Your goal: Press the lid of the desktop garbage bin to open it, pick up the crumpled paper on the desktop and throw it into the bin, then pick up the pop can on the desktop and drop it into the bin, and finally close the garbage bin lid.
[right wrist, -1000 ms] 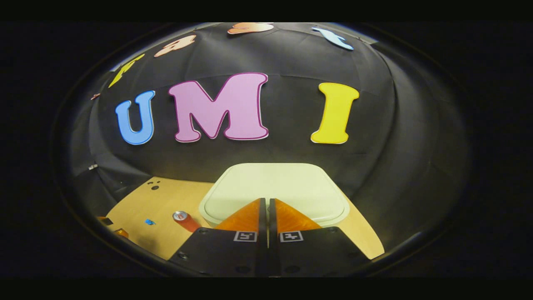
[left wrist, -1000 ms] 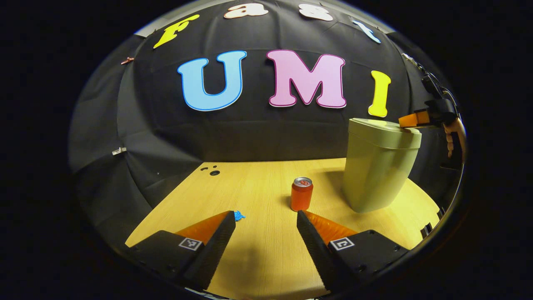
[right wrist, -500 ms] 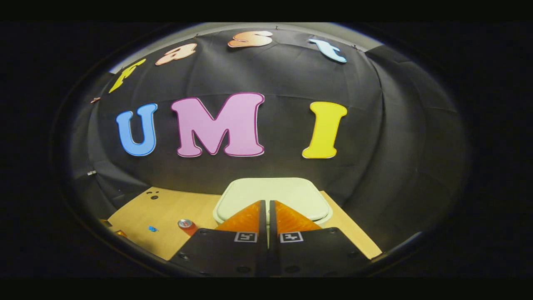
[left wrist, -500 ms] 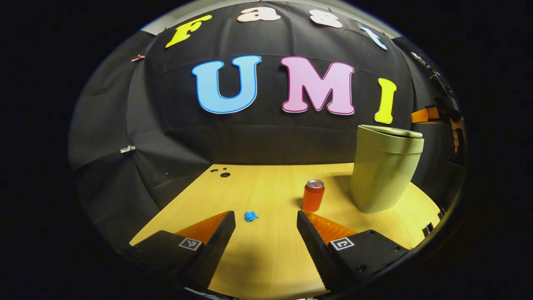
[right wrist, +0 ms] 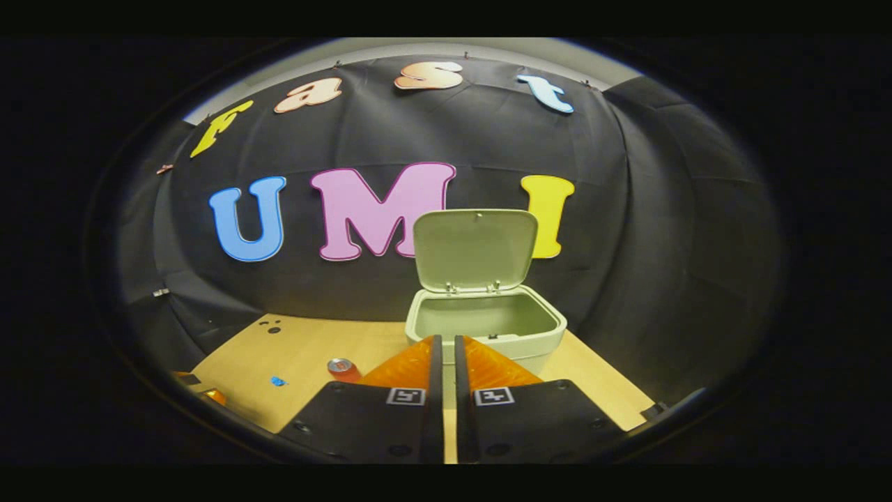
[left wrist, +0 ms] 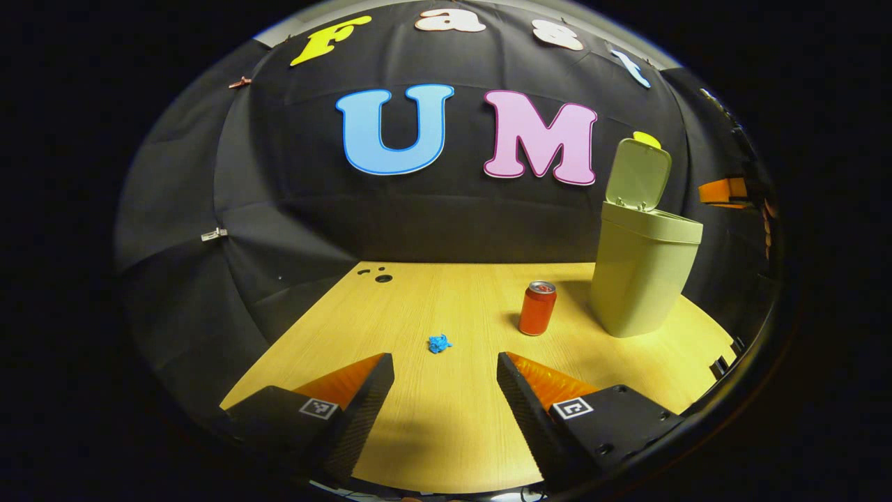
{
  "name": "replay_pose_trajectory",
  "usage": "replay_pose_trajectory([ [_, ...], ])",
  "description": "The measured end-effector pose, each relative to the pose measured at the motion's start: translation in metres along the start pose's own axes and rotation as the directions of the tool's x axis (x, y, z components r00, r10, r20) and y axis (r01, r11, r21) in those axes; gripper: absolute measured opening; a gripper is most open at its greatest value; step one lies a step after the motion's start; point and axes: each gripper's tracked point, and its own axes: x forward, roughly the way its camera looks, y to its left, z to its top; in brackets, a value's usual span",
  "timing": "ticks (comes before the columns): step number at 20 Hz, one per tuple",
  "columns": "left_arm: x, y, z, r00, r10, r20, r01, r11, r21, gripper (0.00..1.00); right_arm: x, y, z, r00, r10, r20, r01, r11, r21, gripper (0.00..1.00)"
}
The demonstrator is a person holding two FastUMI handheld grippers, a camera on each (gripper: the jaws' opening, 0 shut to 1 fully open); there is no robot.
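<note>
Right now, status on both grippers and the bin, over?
Left gripper open, low over desk. Right gripper shut, empty, in front of bin. Lid up. Crumpled paper, pop can on desk, nothing blocking them.

left gripper view sits low over the table (left wrist: pixel 432 425), well back and left of the bin (left wrist: pixel 644 275). right gripper view looks down into that bin (right wrist: pixel 488 324) from close. Both catch its raised lid (right wrist: pixel 475 249).
</note>
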Motion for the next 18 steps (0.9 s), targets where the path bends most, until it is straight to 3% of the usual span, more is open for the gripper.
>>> replay_pose_trajectory([
  [1,0.004,0.001,0.0,1.0,-0.003,-0.008,0.003,1.0,-0.01,0.96,-0.004,0.004,-0.005,1.0,0.015,-0.006,-0.015,1.0,0.003,0.3],
  [2,0.008,0.002,-0.001,1.0,-0.007,-0.014,0.007,1.0,-0.019,0.96,-0.005,0.007,-0.011,1.0,0.024,-0.014,-0.024,1.0,0.005,0.34],
  [6,0.038,0.01,-0.008,0.999,0.022,-0.047,-0.024,0.999,-0.048,0.96,-0.004,0.012,-0.039,0.995,0.06,-0.079,-0.059,0.998,0.016,1.0],
  [11,0.091,0.021,-0.013,0.993,0.068,-0.099,-0.083,0.986,-0.148,0.96,-0.003,0.005,-0.058,0.986,0.087,-0.141,-0.089,0.996,-0.006,1.0],
  [18,0.171,0.023,-0.04,0.976,0.066,-0.206,-0.102,0.98,-0.169,0.96,0.001,-0.007,-0.083,0.97,0.103,-0.22,-0.112,0.993,-0.028,1.0],
])
